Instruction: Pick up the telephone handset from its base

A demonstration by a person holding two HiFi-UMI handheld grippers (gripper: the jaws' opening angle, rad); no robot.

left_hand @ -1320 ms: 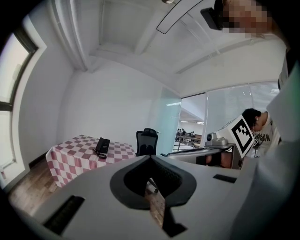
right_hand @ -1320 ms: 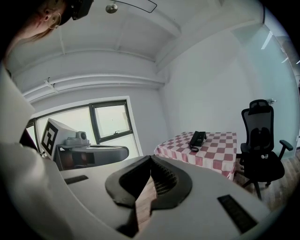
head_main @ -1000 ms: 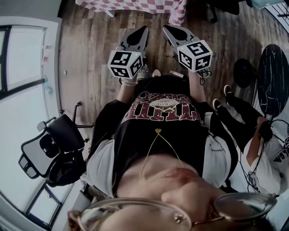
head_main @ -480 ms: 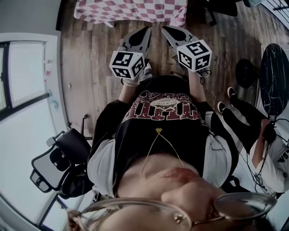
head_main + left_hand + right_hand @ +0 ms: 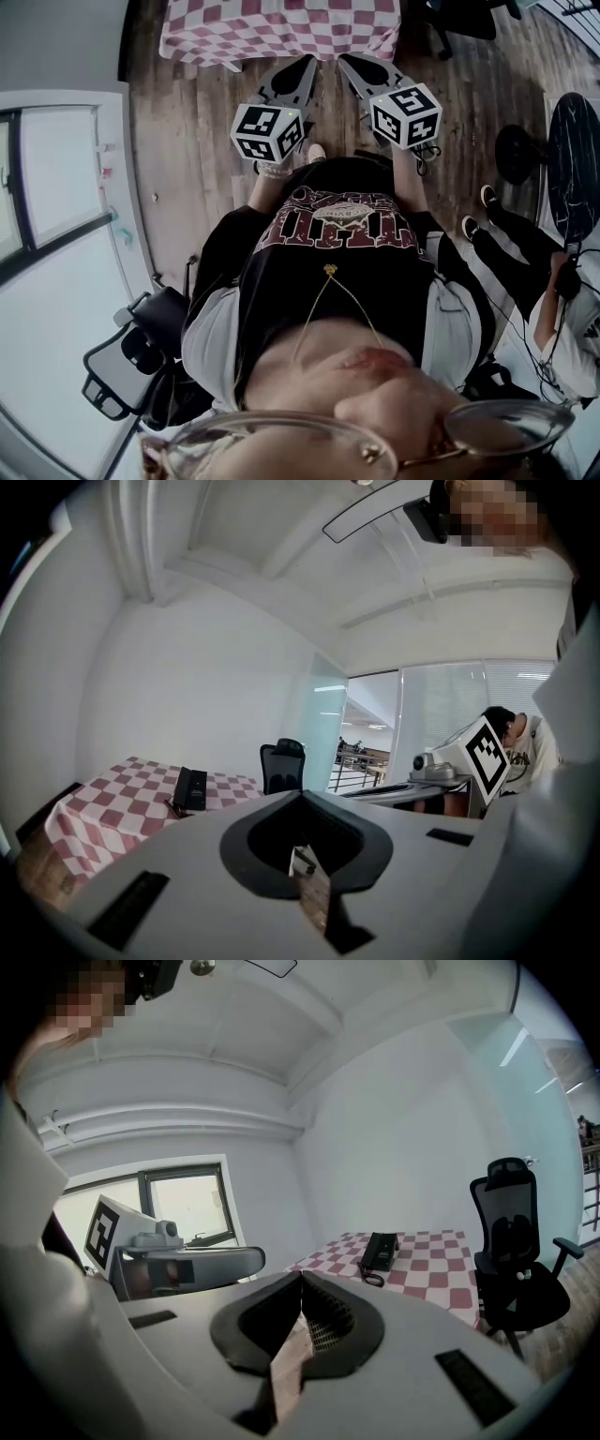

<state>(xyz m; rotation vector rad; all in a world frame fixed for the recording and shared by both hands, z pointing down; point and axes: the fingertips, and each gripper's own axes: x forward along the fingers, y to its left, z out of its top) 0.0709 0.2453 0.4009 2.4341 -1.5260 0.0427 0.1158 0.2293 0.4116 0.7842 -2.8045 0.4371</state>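
Observation:
A black telephone [image 5: 190, 789] with its handset on the base lies on a table under a red-and-white checked cloth [image 5: 281, 26], some way ahead of me. The right gripper view also has the telephone [image 5: 380, 1252], with a coiled cord at its near end. In the head view the cloth's near edge shows but the telephone does not. My left gripper [image 5: 305, 67] and right gripper [image 5: 345, 62] are held side by side at waist height, short of the table. Both point at it, jaws together and empty. The left gripper [image 5: 300, 795] and right gripper [image 5: 301, 1274] each close to a point in their own views.
A black office chair [image 5: 141, 361] stands behind me on the left; another black office chair [image 5: 514, 1241] sits right of the table. A seated person [image 5: 539, 300] and a round dark table [image 5: 572, 159] are on my right. Windows [image 5: 56, 178] line the left wall. The floor is wood.
The checked table has come further into the head view from the top, and both grippers have moved toward it together. The office chair has slid back behind me.

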